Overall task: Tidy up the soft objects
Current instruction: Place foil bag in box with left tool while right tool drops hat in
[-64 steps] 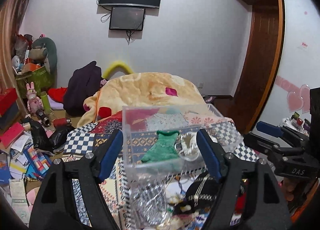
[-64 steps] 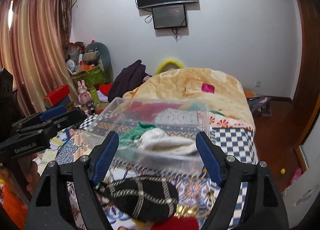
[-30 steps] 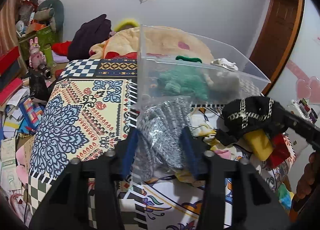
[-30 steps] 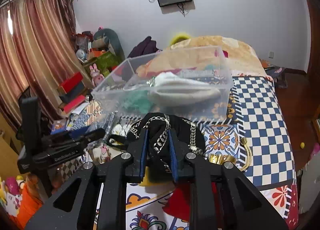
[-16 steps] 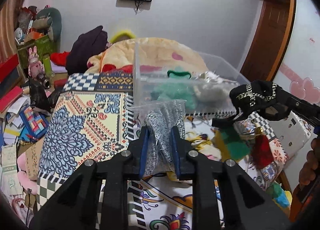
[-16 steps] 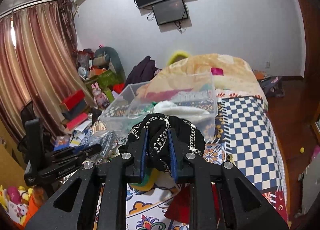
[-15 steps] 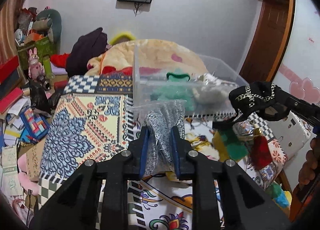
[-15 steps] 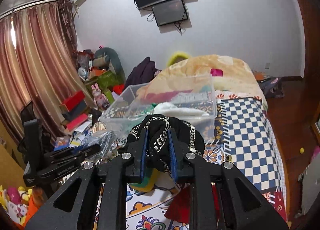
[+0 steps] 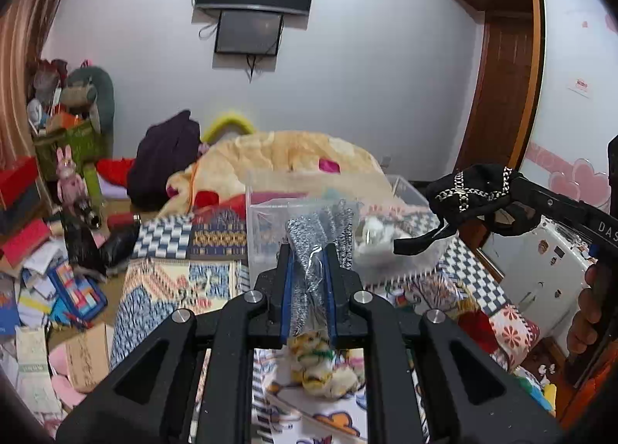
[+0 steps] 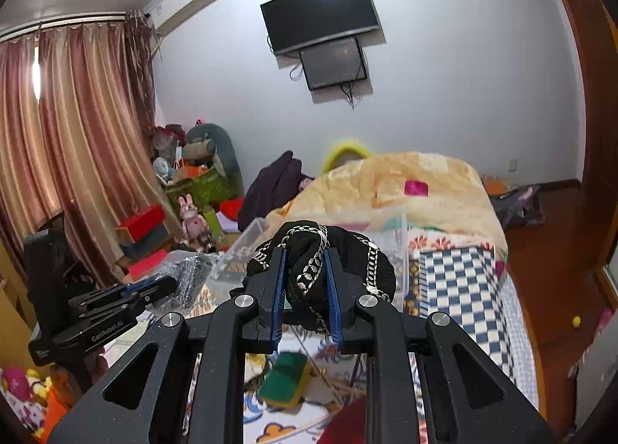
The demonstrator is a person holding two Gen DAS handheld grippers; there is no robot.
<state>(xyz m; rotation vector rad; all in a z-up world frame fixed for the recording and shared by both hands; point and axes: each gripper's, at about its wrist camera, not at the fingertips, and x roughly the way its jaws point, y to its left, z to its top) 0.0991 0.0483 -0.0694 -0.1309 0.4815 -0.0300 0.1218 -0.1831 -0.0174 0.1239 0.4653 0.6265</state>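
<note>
My left gripper (image 9: pixel 309 250) is shut on a grey speckled cloth in a clear bag (image 9: pixel 320 227), held up in front of the clear plastic bin (image 9: pixel 262 235) on the bed. My right gripper (image 10: pixel 305 254) is shut on a black cloth with silver chains (image 10: pixel 347 258), lifted above the bed near the bin (image 10: pixel 398 231); the black cloth also shows at the right of the left wrist view (image 9: pixel 471 193). White soft items (image 9: pixel 370 235) lie in the bin. A yellow-white soft toy (image 9: pixel 320 363) and a green-yellow sponge (image 10: pixel 286 378) lie on the bed below.
The bed has a patterned cover (image 9: pixel 174 289) and an orange blanket (image 10: pixel 386 181) behind the bin. Cluttered floor with books, boxes and toys lies to the left (image 9: pixel 46 270). A wooden door (image 9: pixel 502 96) and a white appliance (image 9: pixel 540 274) stand at the right.
Both grippers have risen with their cloths still held. The views tilted up, so the bin sits lower and nearer behind the fingers.
</note>
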